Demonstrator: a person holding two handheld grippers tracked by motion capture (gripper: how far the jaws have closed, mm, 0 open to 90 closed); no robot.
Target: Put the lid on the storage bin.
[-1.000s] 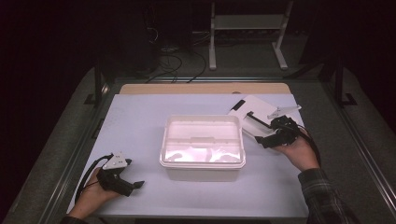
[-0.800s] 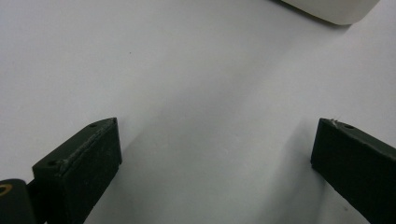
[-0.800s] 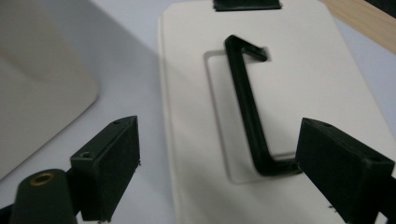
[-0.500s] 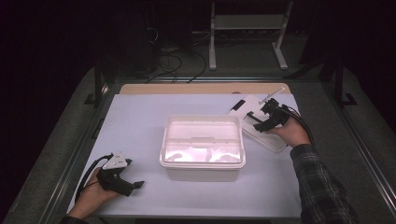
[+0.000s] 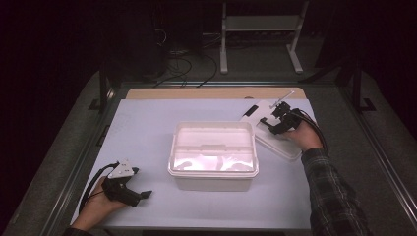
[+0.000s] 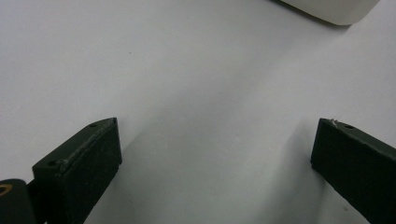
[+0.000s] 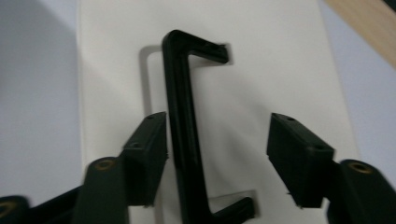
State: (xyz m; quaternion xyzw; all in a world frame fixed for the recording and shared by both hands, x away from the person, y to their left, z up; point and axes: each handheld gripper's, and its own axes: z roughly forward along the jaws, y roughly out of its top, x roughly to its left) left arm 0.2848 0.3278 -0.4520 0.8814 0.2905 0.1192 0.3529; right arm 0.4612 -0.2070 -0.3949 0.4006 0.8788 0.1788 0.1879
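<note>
The lid lies flat on the counter, to the right of the open white box and just beside its far right corner. Its black handle stands between the jaws of the right claw, which have just been closing: one jaw is touching or nearly touching the handle's side, the other is well apart from it, so nothing is gripped yet.

The handle sits off-centre in the gap. If the claw closes as it stands, the near jaw may shove the handle and skid the light lid sideways before the far jaw arrives. A pinch on the bar alone may let the lid swing and tilt when raised, clipping the box rim.

The left claw rests wide open on the counter, near left, empty.
</note>
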